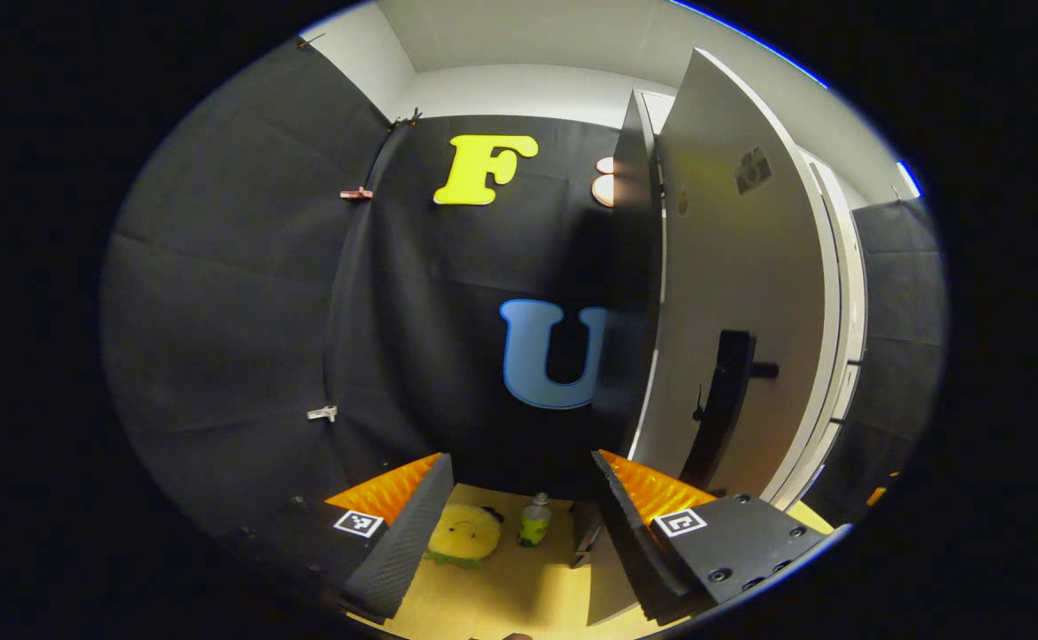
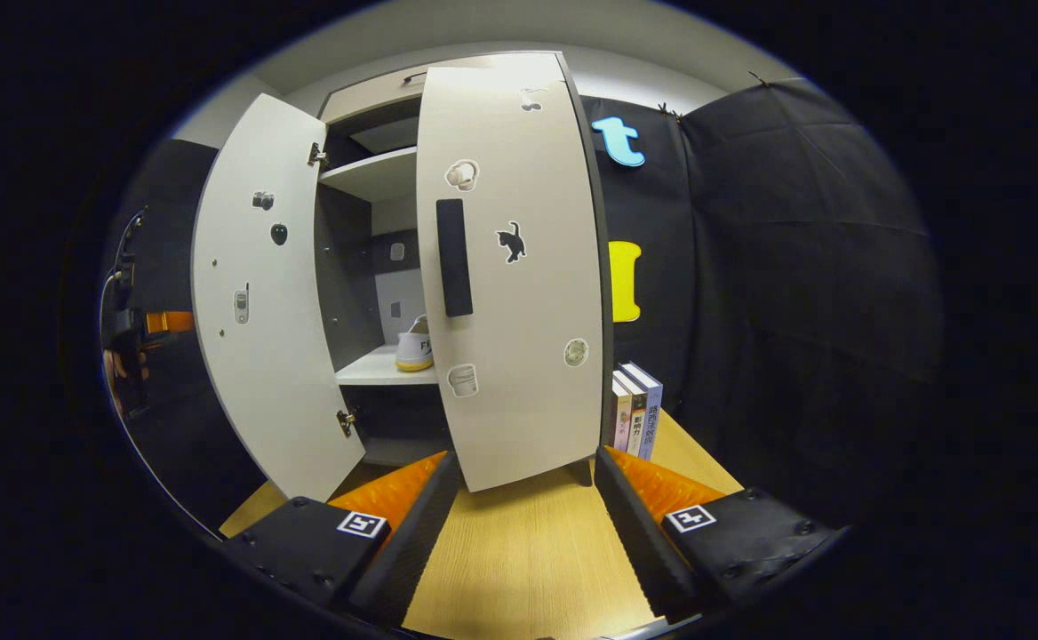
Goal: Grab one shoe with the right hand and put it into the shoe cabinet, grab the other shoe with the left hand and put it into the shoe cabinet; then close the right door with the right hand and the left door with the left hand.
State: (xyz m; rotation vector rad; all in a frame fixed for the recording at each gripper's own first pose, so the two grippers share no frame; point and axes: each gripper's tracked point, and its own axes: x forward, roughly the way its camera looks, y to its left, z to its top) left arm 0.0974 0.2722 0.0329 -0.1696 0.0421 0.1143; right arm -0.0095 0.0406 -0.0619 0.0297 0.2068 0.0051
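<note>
In the right gripper view, the right gripper is sitting wide open over the table, holding nothing. It is facing the cabinet. The right door is looking almost shut, and the left door is hanging wide open. A shoe is sitting on a shelf inside, showing in the gap between the doors. Books are standing just beside the cabinet.

In the left gripper view, the left gripper is open too, with nothing in it. It is sitting near the open left door. A yellow toy and a small bottle are resting on the table.
</note>
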